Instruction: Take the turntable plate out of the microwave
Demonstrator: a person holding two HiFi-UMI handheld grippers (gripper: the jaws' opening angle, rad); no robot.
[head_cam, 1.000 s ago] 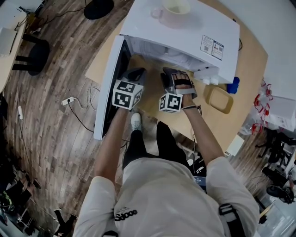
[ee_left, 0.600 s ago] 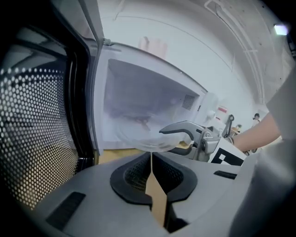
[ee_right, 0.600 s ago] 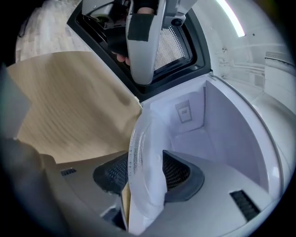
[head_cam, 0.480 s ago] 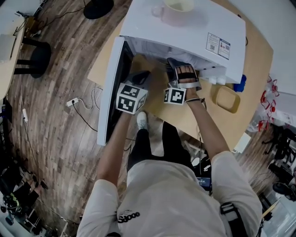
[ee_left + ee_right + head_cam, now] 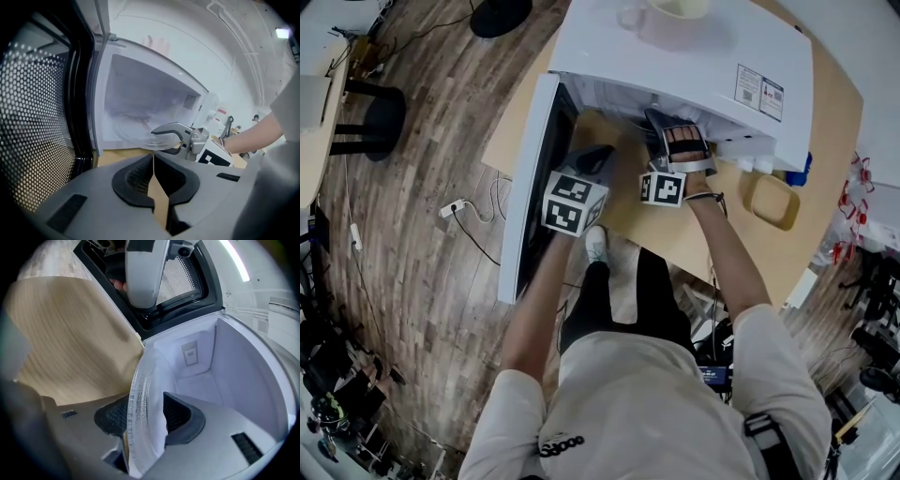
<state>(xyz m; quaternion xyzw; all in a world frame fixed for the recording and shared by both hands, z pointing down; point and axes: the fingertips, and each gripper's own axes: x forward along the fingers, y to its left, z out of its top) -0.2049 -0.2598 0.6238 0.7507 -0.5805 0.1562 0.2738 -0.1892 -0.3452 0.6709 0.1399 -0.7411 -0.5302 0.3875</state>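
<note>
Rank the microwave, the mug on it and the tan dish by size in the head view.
Largest: microwave.
Next, unranked: mug and tan dish; they look alike, the mug cropped and nearer the camera.

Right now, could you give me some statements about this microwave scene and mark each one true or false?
1. The microwave door stands open. True.
2. The rim of the turntable plate is between the jaws of the right gripper. True; those jaws are opening.
3. The left gripper also grips the plate. False: its jaws are shut on nothing.
4. The cup stands inside the microwave. False: it stands on top of it.
</note>
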